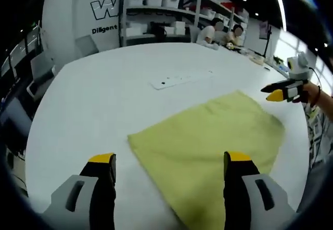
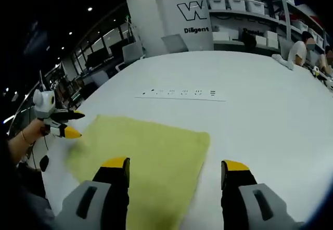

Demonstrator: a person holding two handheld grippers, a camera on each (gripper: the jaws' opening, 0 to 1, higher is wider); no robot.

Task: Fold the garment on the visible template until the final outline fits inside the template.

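Garment (image 1: 208,147): yellow-green cloth, lying flat on the white tabletop (image 1: 104,94), roughly rectangular, toward the near edge of the tabletop in both views. In the right gripper view the same cloth (image 2: 145,157) shows one corner pointing toward the middle of the tabletop.

Left gripper (image 1: 171,175): held low over the near edge, level, jaws spread wide apart and gripping nothing. Its yellow-tipped left finger hangs over bare tabletop just beside the cloth's near corner; its right finger stands over the cloth. In the right gripper view this gripper (image 2: 70,126) comes in from the left, held in a person's hand (image 2: 34,131), tips at the cloth's far-left edge; whether they touch it I cannot tell.

Right gripper (image 2: 174,180): also low and level, jaws wide apart, nothing between them. Left finger over the cloth, right finger over bare tabletop. In the left gripper view it (image 1: 276,92) enters from the right, held in a hand (image 1: 312,92) with a band at the wrist, tips just beyond the cloth's far-right corner.

Power strip panel (image 2: 182,93): flat white strip set in the tabletop, well beyond the cloth.

Background, left gripper view: shelving with white bins (image 1: 156,1), two seated people (image 1: 221,35) at the far edge. Right gripper view: white wall panel with lettering (image 2: 192,16).
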